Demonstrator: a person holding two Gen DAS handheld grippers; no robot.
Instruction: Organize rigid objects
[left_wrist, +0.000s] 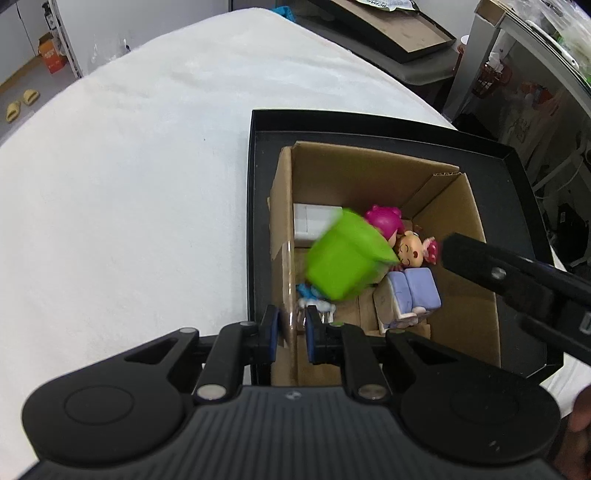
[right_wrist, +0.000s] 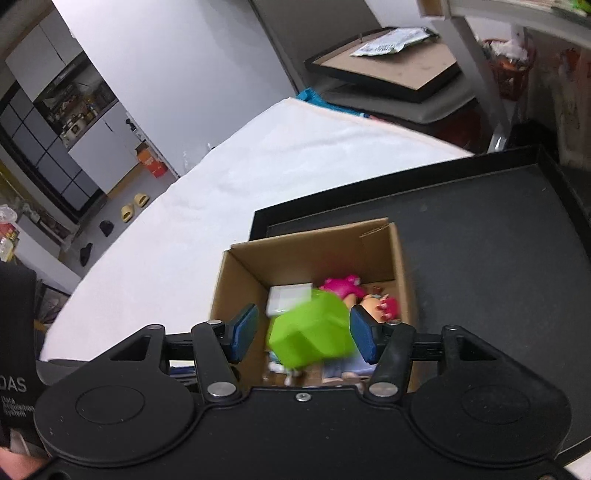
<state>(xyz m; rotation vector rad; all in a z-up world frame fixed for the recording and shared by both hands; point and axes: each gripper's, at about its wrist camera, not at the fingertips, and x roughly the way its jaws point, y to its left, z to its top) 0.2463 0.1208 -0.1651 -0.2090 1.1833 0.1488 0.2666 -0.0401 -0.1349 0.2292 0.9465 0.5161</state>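
Green cup (left_wrist: 345, 258), motion-blurred and tilted, above the open cardboard box (left_wrist: 369, 166). Inside: white block (left_wrist: 314, 221) at 11 o'clock, pink-haired figurines (left_wrist: 384, 219) at 1, lilac figure (left_wrist: 410, 295) at 5.

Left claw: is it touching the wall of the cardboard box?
Touching. The left wrist view shows the left claw shut on the near wall of the cardboard box, with one pad on each side of the wall's edge.
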